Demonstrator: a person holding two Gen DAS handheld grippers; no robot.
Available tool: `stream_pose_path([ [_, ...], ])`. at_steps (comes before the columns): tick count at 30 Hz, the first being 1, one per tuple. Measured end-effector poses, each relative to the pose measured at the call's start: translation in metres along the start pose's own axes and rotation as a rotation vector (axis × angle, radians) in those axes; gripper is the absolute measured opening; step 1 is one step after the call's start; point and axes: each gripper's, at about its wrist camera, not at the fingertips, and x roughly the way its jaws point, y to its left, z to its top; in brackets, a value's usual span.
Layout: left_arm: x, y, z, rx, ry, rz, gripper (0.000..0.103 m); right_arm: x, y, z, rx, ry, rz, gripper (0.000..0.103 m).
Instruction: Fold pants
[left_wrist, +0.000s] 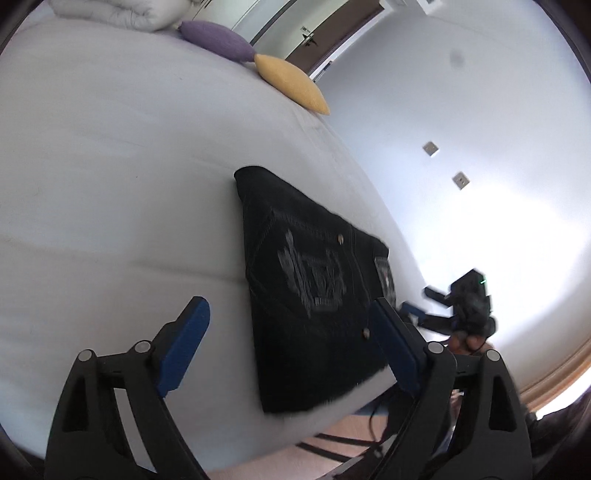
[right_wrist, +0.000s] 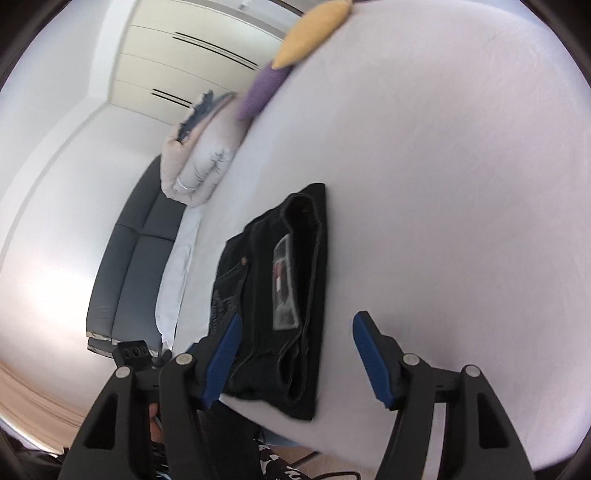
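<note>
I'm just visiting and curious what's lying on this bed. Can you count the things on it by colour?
Black: 1, the folded pants
Purple: 1, a cushion
Yellow: 1, a cushion
White: 1, a rolled duvet
Total: 4 things on the bed

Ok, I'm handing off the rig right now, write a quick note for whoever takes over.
Left gripper: open, empty, held above the bed beside the pants.
Right gripper: open, empty, over the near end of the pants.
Black jeans: folded into a compact rectangle near the bed edge, back pocket embroidery facing up, waistband label showing.
Done: the folds appear complete; neither gripper touches the cloth.
Left: probably only a check for neatness, or one more fold if a smaller bundle is wanted.
</note>
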Motion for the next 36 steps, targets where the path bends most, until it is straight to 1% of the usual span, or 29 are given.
stream_pose_path([
  [3,0.023,0.014,0.013,-0.078,0.047,-0.024,0.088,0.016,-0.006,0.01,0.026,0.04,-0.015,0.066],
  [6,0.05,0.018,0.019,-0.113,0.114,-0.081,0.088,0.029,-0.007,0.018,0.038,0.074,-0.01,0.068],
  [8,0.064,0.017,0.022,-0.112,0.153,-0.095,0.088,0.032,-0.007,0.022,0.04,0.086,-0.011,0.073],
  [11,0.092,0.01,0.026,-0.1,0.225,-0.1,0.088,0.045,-0.003,0.03,0.042,0.128,-0.043,0.074],
  [13,0.11,0.005,0.029,-0.09,0.272,-0.097,0.088,0.054,0.002,0.034,0.038,0.148,-0.042,0.074],
  [15,0.12,0.002,0.031,-0.08,0.293,-0.096,0.088,0.063,0.004,0.037,0.035,0.168,-0.05,0.074],
  [17,0.13,0.0,0.034,-0.076,0.314,-0.094,0.087,0.069,0.006,0.036,0.035,0.184,-0.04,0.073],
  [18,0.131,-0.001,0.035,-0.075,0.322,-0.087,0.083,0.074,0.008,0.036,0.034,0.193,-0.042,0.072],
  [19,0.133,0.002,0.038,-0.074,0.327,-0.076,0.077,0.079,0.01,0.037,0.031,0.2,-0.049,0.07],
  [20,0.134,0.002,0.039,-0.071,0.331,-0.063,0.073,0.083,0.012,0.037,0.028,0.205,-0.053,0.067],
  [21,0.135,0.003,0.04,-0.07,0.333,-0.044,0.063,0.085,0.013,0.037,0.024,0.209,-0.055,0.065],
  [22,0.133,0.005,0.04,-0.071,0.333,-0.027,0.051,0.087,0.014,0.037,0.016,0.212,-0.065,0.057],
  [23,0.129,0.008,0.04,-0.075,0.333,-0.01,0.045,0.089,0.015,0.037,0.008,0.212,-0.083,0.045],
  [24,0.127,0.011,0.039,-0.083,0.328,-0.003,0.039,0.09,0.016,0.036,-0.005,0.212,-0.099,0.04],
  [25,0.124,0.014,0.039,-0.088,0.323,-0.007,0.035,0.09,0.016,0.035,-0.01,0.208,-0.098,0.036],
  [26,0.122,0.015,0.039,-0.086,0.319,-0.008,0.033,0.089,0.018,0.035,-0.025,0.201,-0.102,0.031],
  [27,0.112,0.016,0.039,-0.077,0.314,-0.001,0.032,0.087,0.021,0.034,-0.044,0.194,-0.107,0.029],
  [29,0.117,0.009,0.043,-0.062,0.31,0.019,0.029,0.085,0.03,0.032,-0.091,0.179,-0.126,0.024],
  [31,0.12,-0.001,0.048,-0.048,0.299,0.025,0.024,0.084,0.041,0.032,-0.141,0.163,-0.147,0.022],
  [33,0.115,-0.007,0.053,-0.038,0.282,0.021,0.023,0.081,0.053,0.033,-0.185,0.149,-0.156,0.021],
  [36,0.112,-0.013,0.054,-0.019,0.26,0.018,0.022,0.075,0.067,0.036,-0.228,0.126,-0.147,0.02],
])
